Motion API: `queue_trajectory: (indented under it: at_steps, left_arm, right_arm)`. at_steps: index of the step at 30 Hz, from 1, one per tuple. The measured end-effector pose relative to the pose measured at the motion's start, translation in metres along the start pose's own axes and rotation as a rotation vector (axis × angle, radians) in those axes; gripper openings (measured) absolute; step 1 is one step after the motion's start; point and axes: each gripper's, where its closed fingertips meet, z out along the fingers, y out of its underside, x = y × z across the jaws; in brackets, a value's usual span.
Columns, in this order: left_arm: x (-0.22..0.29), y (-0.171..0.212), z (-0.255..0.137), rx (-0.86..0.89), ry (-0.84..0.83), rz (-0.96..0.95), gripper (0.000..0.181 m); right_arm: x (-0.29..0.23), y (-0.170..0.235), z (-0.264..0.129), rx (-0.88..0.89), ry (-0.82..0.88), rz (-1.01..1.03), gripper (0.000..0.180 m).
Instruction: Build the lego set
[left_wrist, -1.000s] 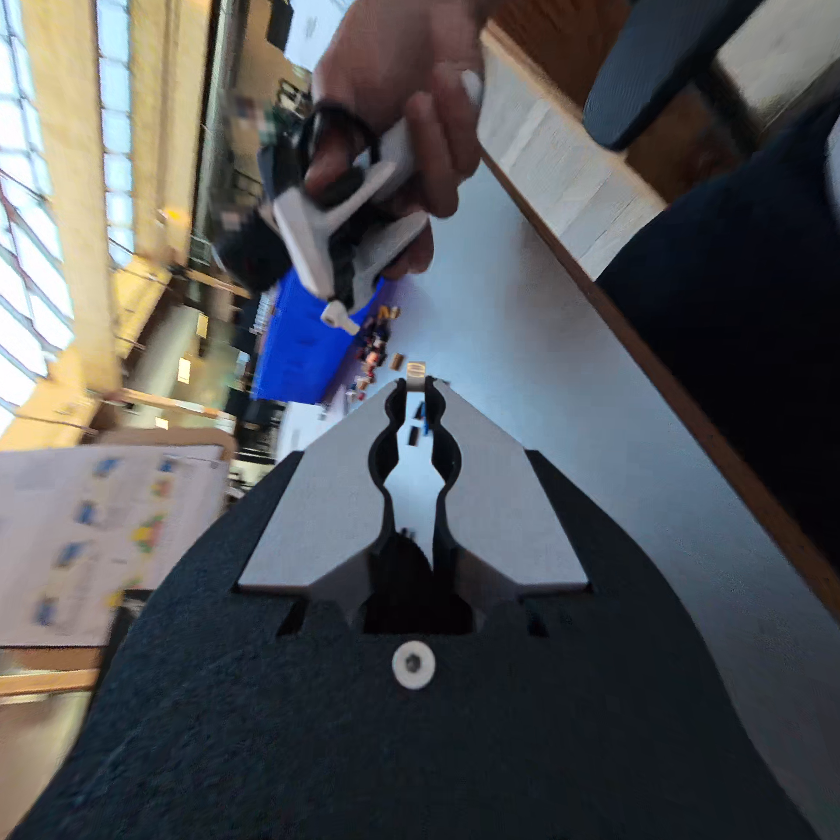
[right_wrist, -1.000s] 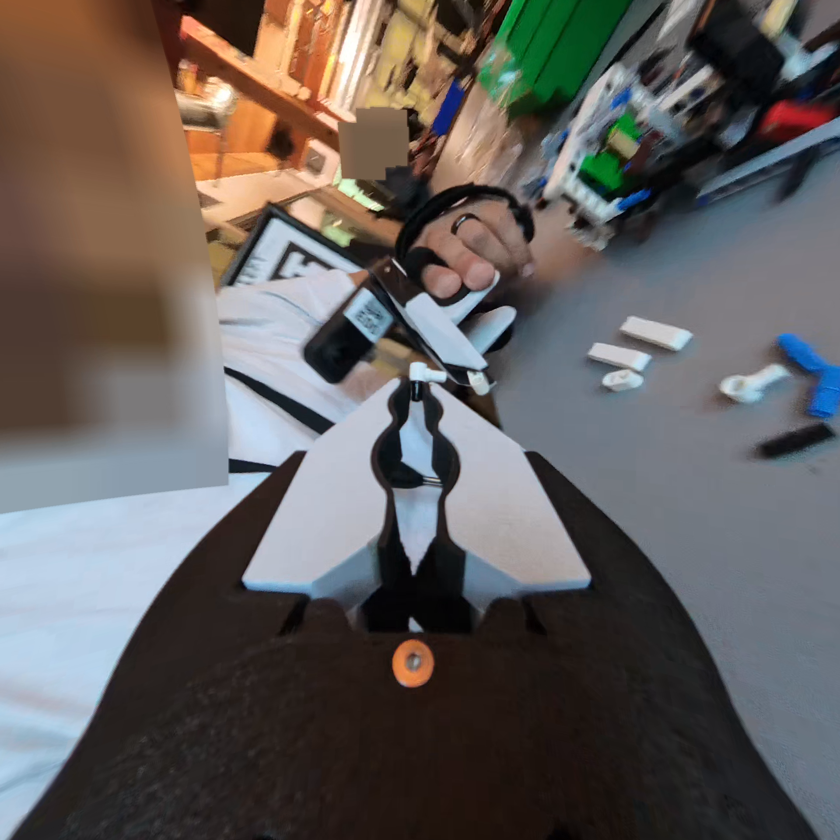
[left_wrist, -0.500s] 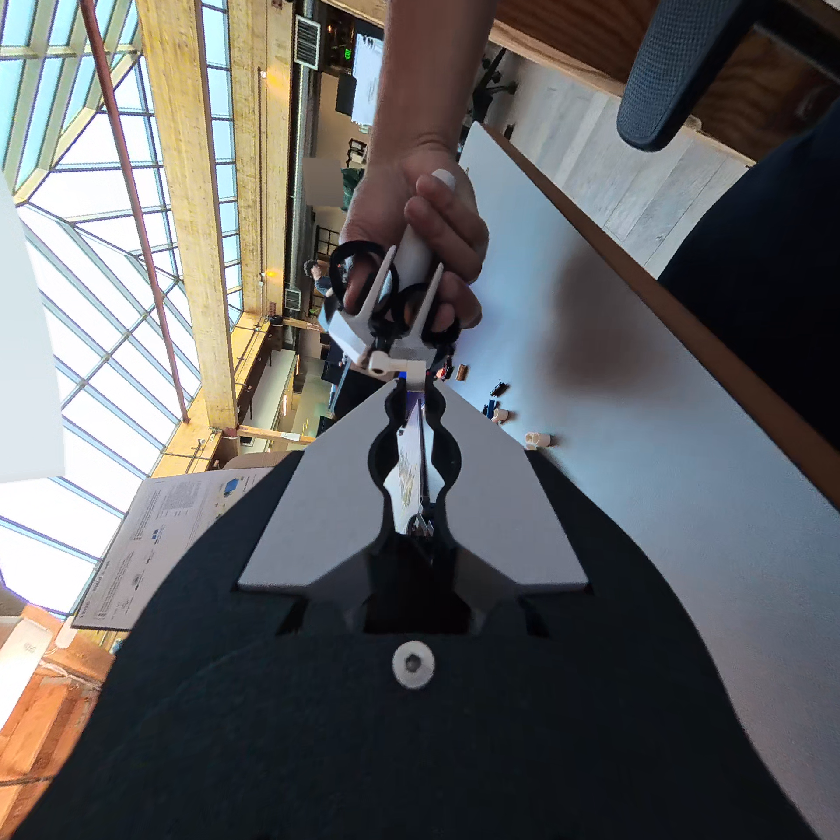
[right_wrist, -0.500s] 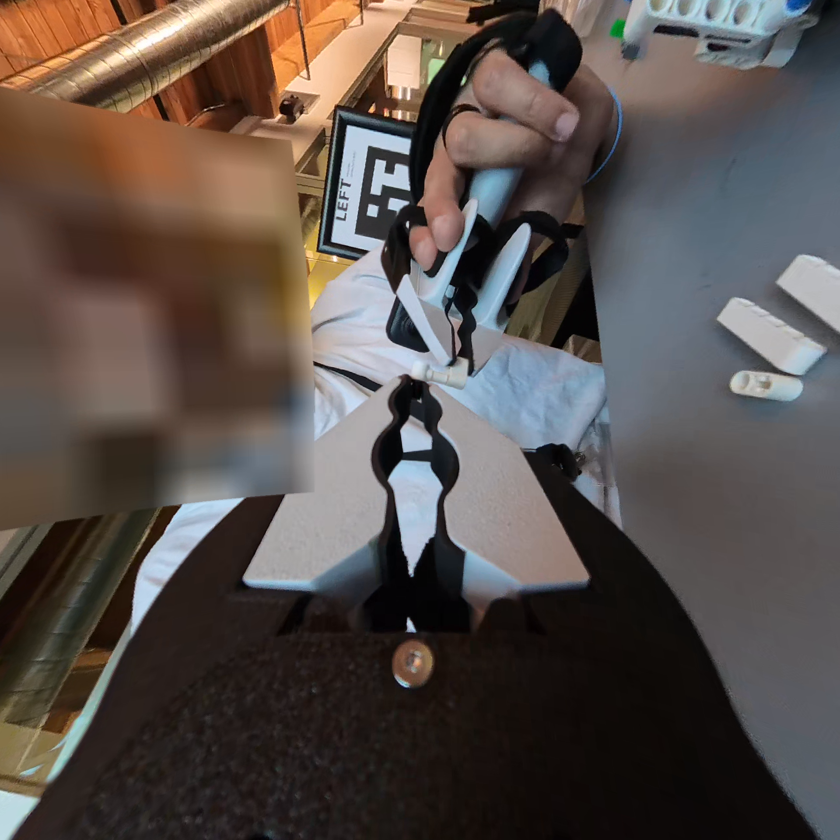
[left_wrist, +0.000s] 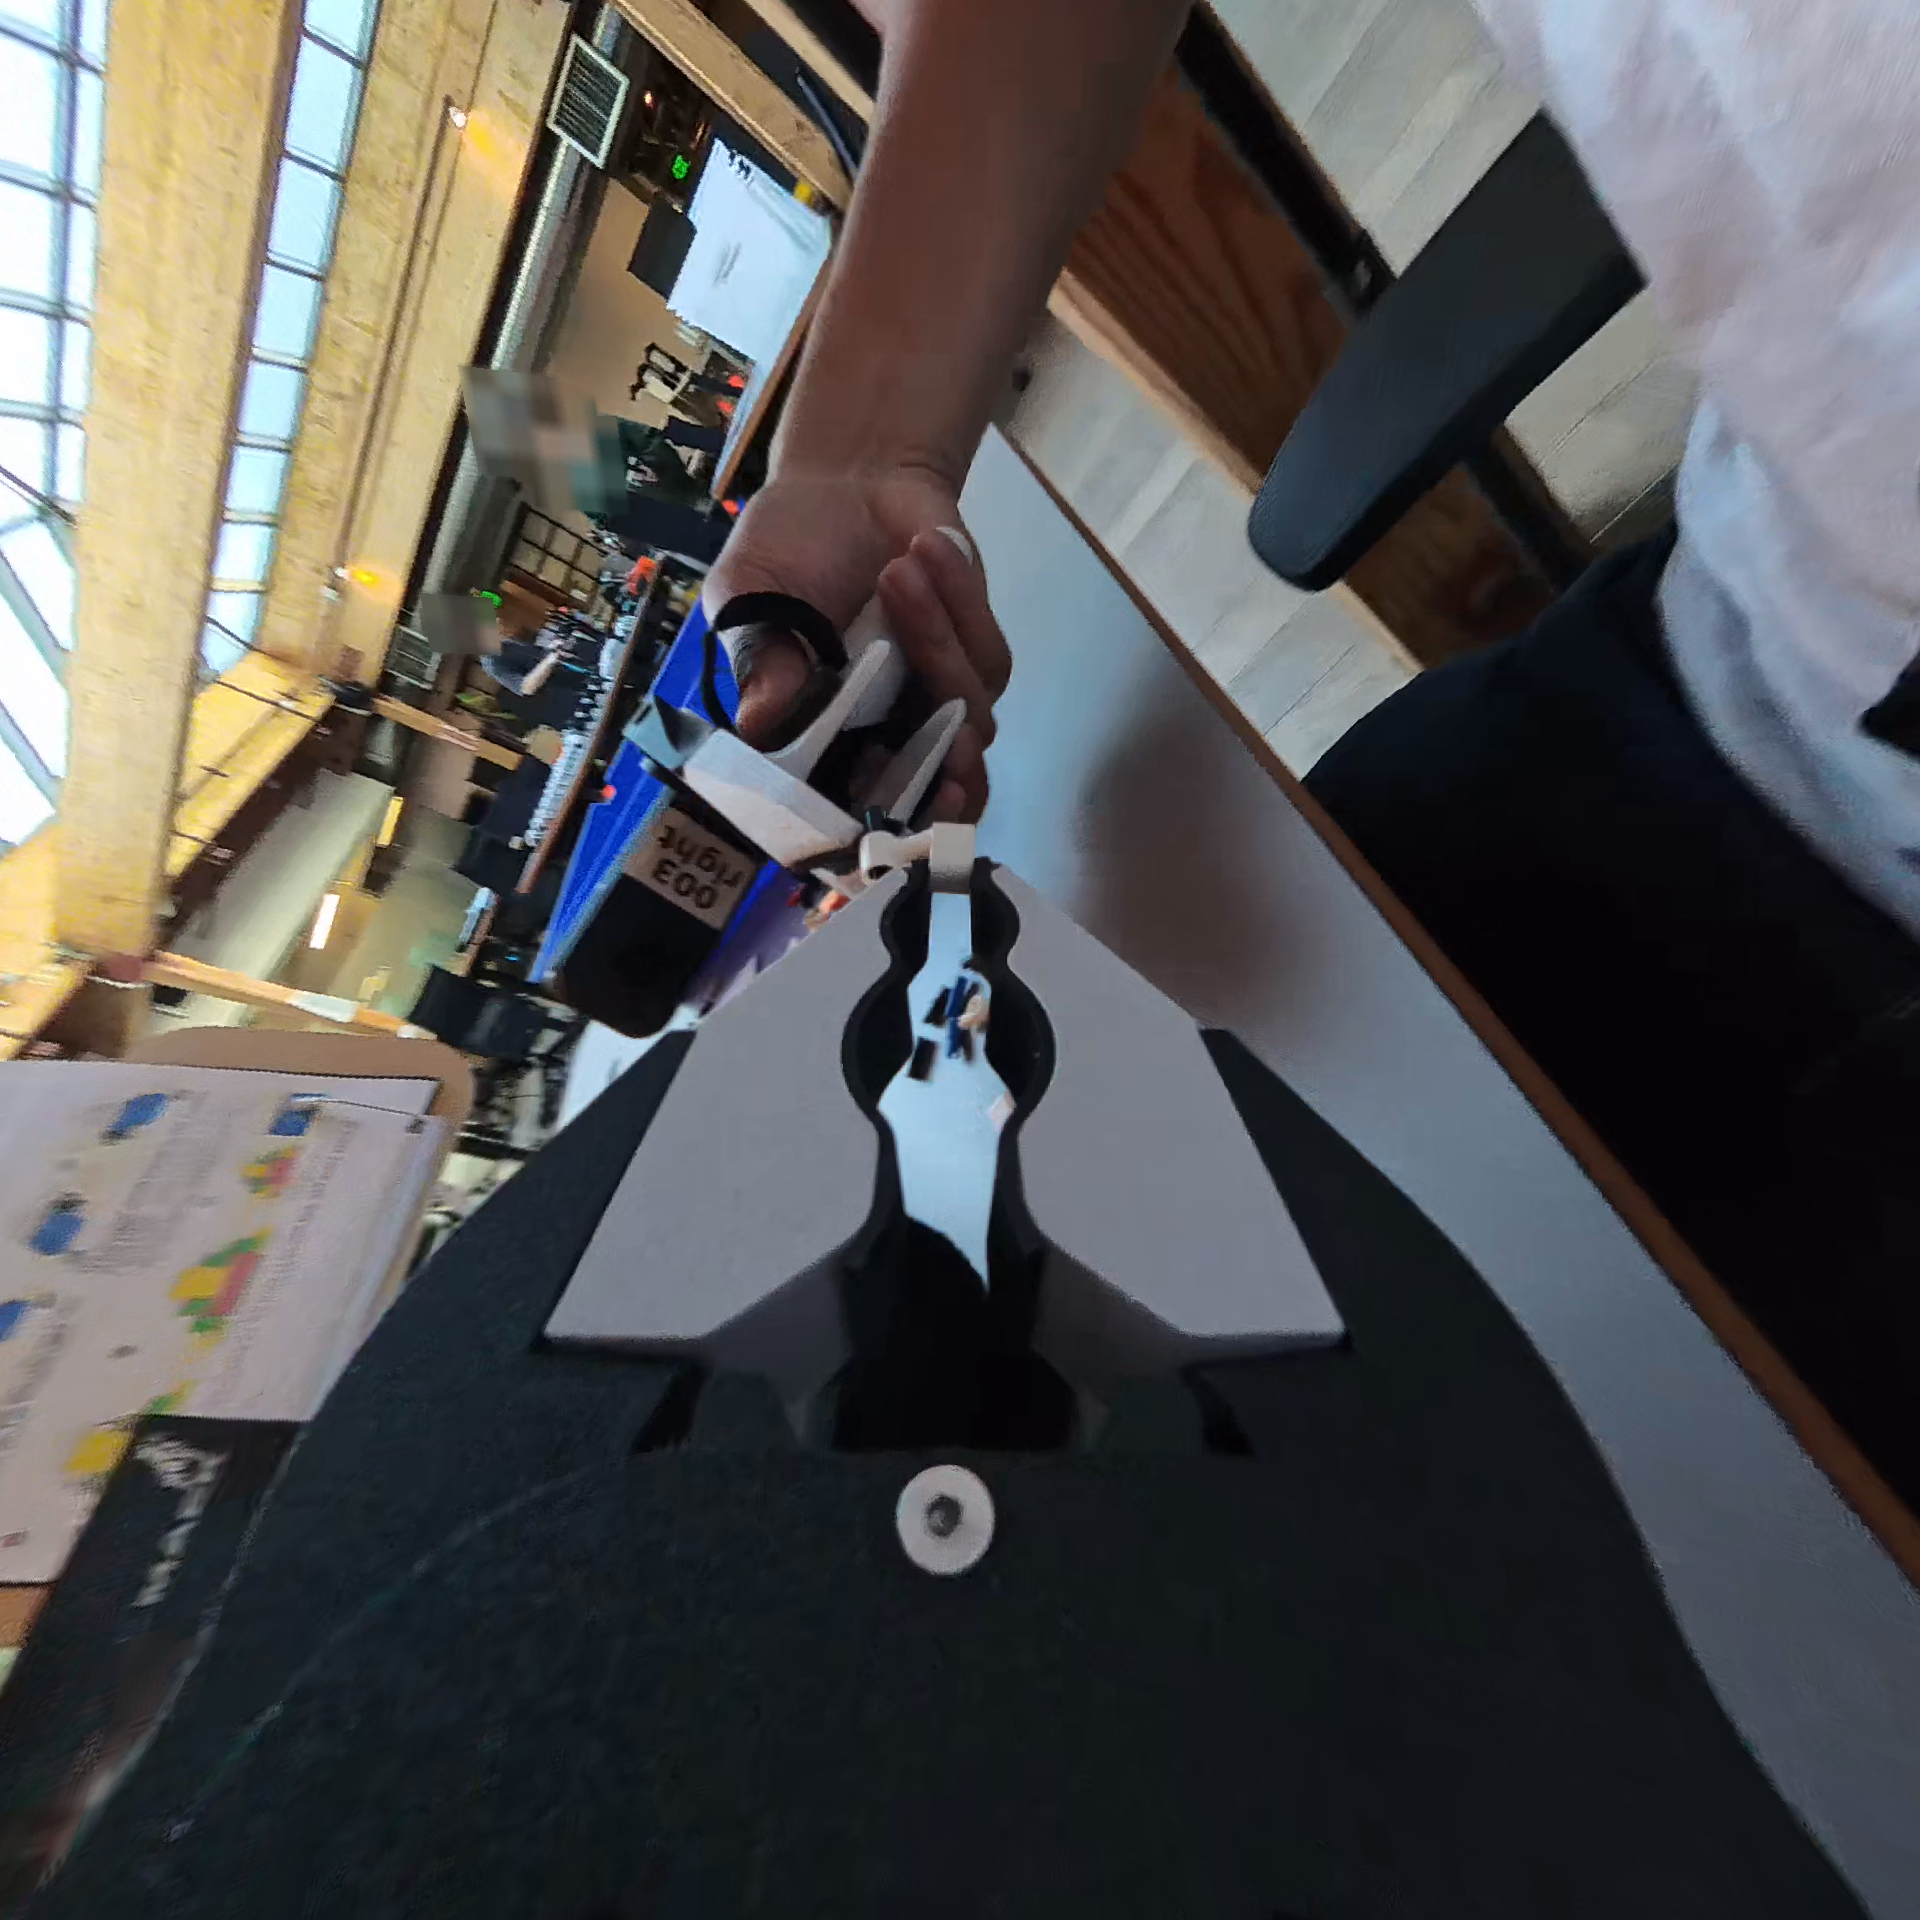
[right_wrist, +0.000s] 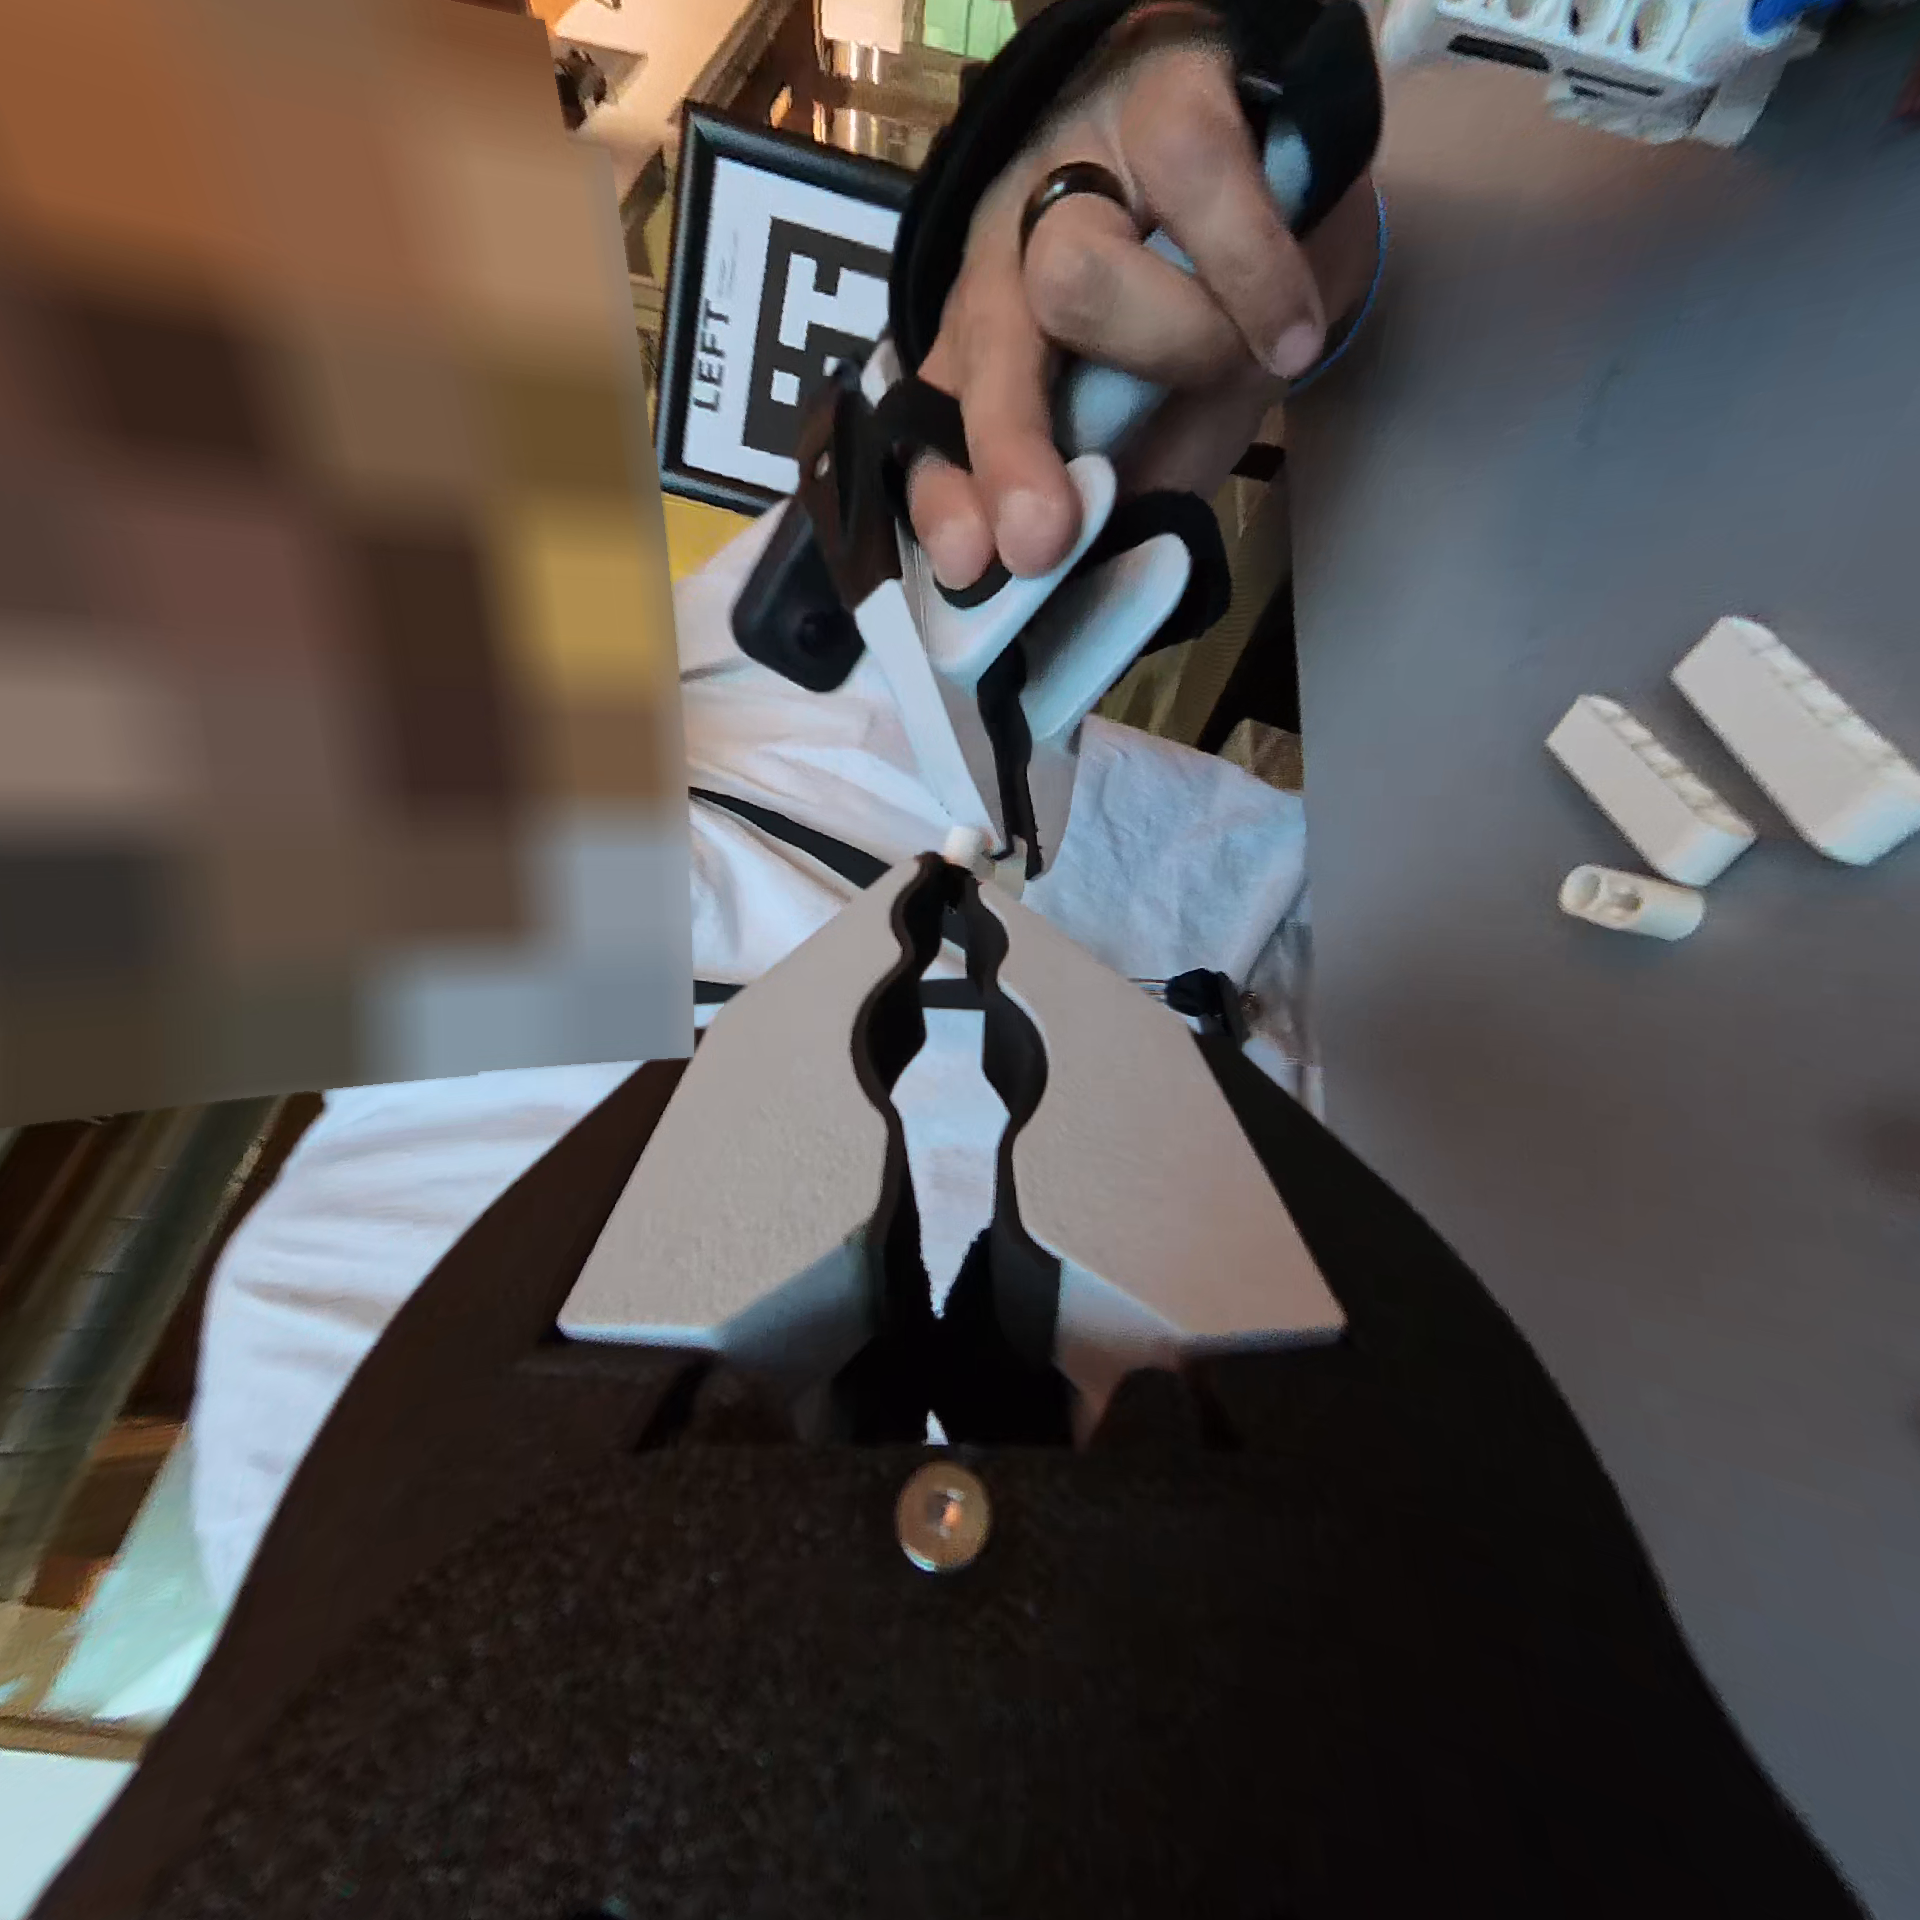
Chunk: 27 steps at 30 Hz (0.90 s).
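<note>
You are in a large shared workshop or maker hall. Left of your tool rise pale masonry walls (left_wrist: 197, 436) and a glazed roof (left_wrist: 31, 343); beyond its tip stand crowded workbenches (left_wrist: 582, 717). A grey counter (left_wrist: 1195, 831) runs ahead, with an office chair armrest (left_wrist: 1444, 374) to the right and an instruction sheet (left_wrist: 197, 1236) to the left.

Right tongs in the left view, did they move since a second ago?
Yes. The right tongs with their white pin came down and right, up to the white ring in the left tongs.
</note>
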Motion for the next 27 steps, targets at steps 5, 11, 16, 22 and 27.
queue_trajectory:
  at_steps: [5,11,16,22,27]
  left_arm:
    - [0.004,0.001,0.001,0.049,0.088,-0.208,0.004]
    - [0.011,0.005,0.004,0.063,0.176,-0.373,0.004]
    - [0.021,0.011,0.008,0.038,0.235,-0.405,0.005]
    - [0.025,0.023,0.009,-0.025,0.254,-0.423,0.005]
    - [0.024,0.037,0.006,-0.09,0.215,-0.426,0.005]
  right_arm:
    - [0.006,0.0,-0.003,0.003,0.116,-0.213,0.0]
    - [0.017,0.002,-0.008,0.088,0.262,-0.428,0.0]
    - [0.036,0.018,0.0,0.055,0.331,-0.413,0.0]
    - [0.062,0.009,-0.027,0.097,0.589,-0.452,0.0]
    - [0.056,0.012,-0.06,0.248,0.921,-0.593,0.005]
